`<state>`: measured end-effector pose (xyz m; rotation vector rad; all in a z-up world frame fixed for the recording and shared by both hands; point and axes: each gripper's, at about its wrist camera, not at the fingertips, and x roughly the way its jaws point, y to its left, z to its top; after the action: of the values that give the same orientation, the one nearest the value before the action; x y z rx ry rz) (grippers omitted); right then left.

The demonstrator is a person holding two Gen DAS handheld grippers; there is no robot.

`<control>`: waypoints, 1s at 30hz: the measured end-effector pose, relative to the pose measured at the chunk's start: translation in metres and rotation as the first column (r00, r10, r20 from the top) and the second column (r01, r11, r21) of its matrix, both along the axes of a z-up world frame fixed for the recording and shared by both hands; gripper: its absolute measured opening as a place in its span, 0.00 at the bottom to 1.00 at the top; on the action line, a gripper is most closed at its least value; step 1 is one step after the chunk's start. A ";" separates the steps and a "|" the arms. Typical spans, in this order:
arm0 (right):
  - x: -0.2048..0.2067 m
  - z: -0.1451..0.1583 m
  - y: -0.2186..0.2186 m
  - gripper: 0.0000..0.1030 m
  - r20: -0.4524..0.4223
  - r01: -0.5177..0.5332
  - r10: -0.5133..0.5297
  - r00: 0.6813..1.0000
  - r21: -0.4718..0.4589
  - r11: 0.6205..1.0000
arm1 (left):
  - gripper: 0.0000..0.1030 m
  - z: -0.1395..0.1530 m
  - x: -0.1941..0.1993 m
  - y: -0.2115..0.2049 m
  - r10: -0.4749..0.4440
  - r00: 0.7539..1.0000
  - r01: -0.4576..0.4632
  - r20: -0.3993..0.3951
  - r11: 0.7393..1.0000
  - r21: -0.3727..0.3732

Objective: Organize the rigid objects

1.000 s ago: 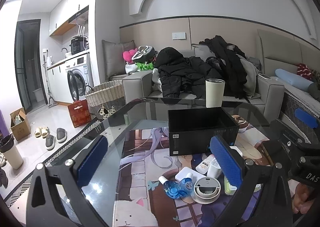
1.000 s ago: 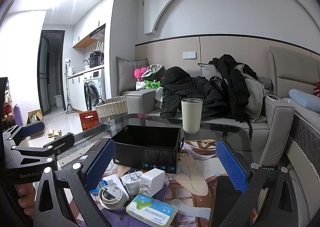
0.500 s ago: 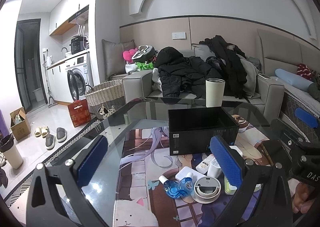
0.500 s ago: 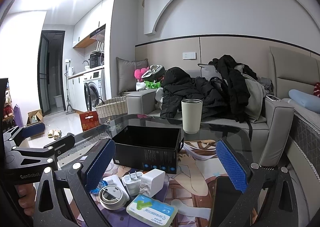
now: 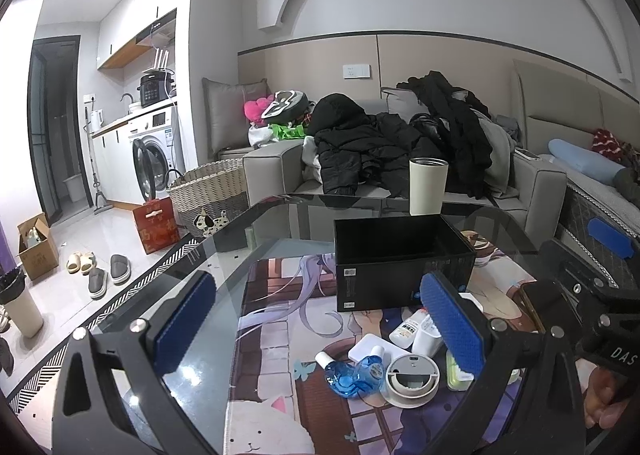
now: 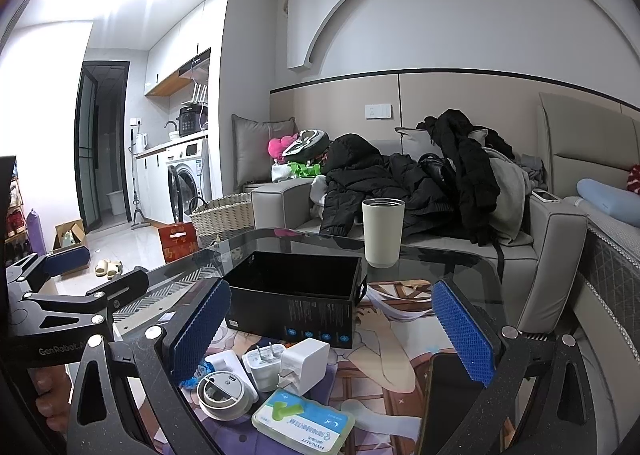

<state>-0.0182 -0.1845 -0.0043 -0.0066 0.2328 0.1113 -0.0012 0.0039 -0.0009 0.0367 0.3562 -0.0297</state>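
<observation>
Room is free along the glass table's (image 5: 280,223) left edge, beside the black box (image 5: 400,267). Your left gripper (image 5: 320,331) and right gripper (image 6: 340,331) are both spread wide, holding nothing.

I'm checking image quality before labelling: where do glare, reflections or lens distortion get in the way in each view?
Left wrist view: blown-out ceiling light at the top left, glass table mirrors the room, wall lines bow toward the edges. Right wrist view: a larger overexposed ceiling patch, straight walls curve, yet the black box and the white chargers stay sharp.

green case (image 5: 456,373): mostly hidden behind the right finger, lower right
black phone (image 6: 452,399): partly covered by finger, cut by bottom edge
box labels (image 5: 349,287): too small to read
</observation>
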 end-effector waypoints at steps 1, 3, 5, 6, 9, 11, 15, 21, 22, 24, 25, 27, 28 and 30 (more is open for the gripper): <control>0.000 0.000 0.000 0.99 0.000 0.001 -0.001 1.000 -0.001 1.000 | 1.00 0.000 0.000 0.000 -0.002 1.000 0.002 0.001 1.000 0.001; 0.000 0.001 -0.001 0.99 -0.001 0.001 -0.001 1.000 0.000 1.000 | 1.00 0.000 -0.001 -0.001 -0.005 1.000 0.005 0.003 1.000 0.005; 0.000 0.000 0.000 0.99 0.001 0.001 -0.001 1.000 -0.001 1.000 | 1.00 0.000 -0.001 -0.001 -0.005 1.000 0.005 0.003 1.000 0.005; -0.001 0.000 -0.001 0.99 0.002 0.002 -0.002 1.000 0.000 1.000 | 1.00 0.000 0.000 -0.001 -0.004 1.000 0.004 0.001 1.000 0.004; -0.001 0.000 -0.001 0.99 0.000 -0.001 0.001 1.000 -0.001 1.000 | 1.00 0.000 -0.001 -0.002 -0.006 1.000 0.006 0.002 1.000 0.009; 0.000 0.000 0.000 0.99 0.000 0.000 0.000 1.000 -0.002 1.000 | 1.00 0.000 -0.002 -0.001 -0.011 1.000 0.011 0.006 1.000 0.007; -0.001 0.000 0.000 0.99 0.000 0.000 0.000 1.000 0.001 1.000 | 1.00 0.001 -0.002 -0.003 -0.012 1.000 0.012 0.006 1.000 0.010; -0.001 0.001 -0.001 0.99 0.000 0.001 -0.001 1.000 -0.001 1.000 | 1.00 0.002 -0.003 -0.003 -0.012 1.000 0.012 0.004 1.000 0.007; -0.001 0.001 0.000 0.99 0.001 0.001 -0.001 1.000 -0.001 1.000 | 1.00 0.002 -0.003 -0.003 -0.014 1.000 0.014 0.004 1.000 0.007; -0.001 0.000 0.000 0.99 0.001 0.001 -0.001 1.000 -0.001 1.000 | 1.00 0.002 -0.003 -0.003 -0.011 1.000 0.011 0.005 1.000 0.006; -0.001 0.000 0.000 0.99 0.002 0.000 0.000 1.000 -0.002 1.000 | 1.00 0.002 -0.002 -0.003 -0.011 1.000 0.011 0.004 1.000 0.008; -0.001 0.000 0.000 0.99 0.001 0.000 0.000 1.000 -0.002 1.000 | 1.00 0.002 -0.002 -0.004 -0.012 1.000 0.012 -0.001 1.000 0.012; -0.001 0.000 0.001 0.99 0.000 0.001 -0.001 1.000 -0.001 1.000 | 1.00 0.001 -0.002 -0.004 -0.014 1.000 0.014 -0.006 1.000 0.014; -0.002 0.001 0.001 0.99 0.000 0.000 0.000 1.000 -0.004 1.000 | 1.00 0.001 -0.001 -0.004 -0.013 1.000 0.013 -0.012 1.000 0.013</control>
<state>-0.0198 -0.1835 -0.0038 -0.0106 0.2326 0.1111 -0.0024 0.0003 -0.0001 0.0523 0.3677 -0.0404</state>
